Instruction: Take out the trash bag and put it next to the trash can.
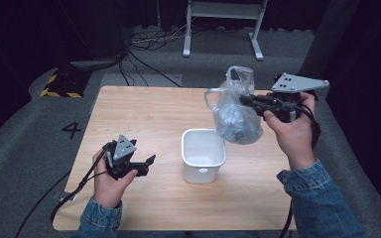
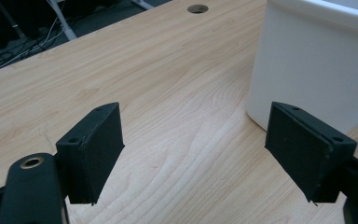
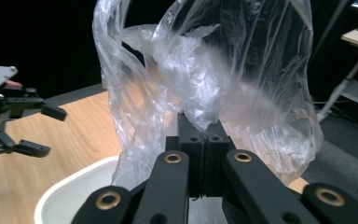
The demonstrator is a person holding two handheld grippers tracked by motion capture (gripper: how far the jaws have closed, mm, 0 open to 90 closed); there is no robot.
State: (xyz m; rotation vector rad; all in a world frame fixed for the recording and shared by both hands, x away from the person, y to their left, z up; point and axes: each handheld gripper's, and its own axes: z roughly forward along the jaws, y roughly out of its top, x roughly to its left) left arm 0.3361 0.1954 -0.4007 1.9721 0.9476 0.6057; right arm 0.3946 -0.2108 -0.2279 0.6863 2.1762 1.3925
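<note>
Above the white tub (image 1: 203, 154), right gripper (image 1: 244, 100) pinches plastic bag (image 1: 234, 111) (lifted)

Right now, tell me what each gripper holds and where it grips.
The right gripper is shut on the clear plastic bag, pinching a fold of film on its side, above the white bin. The left gripper is open and holds nothing.

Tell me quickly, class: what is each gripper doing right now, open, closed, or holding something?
Left gripper: open, holding nothing, beside the white tub.
Right gripper: closed on the clear plastic bag, held up above the table.
</note>
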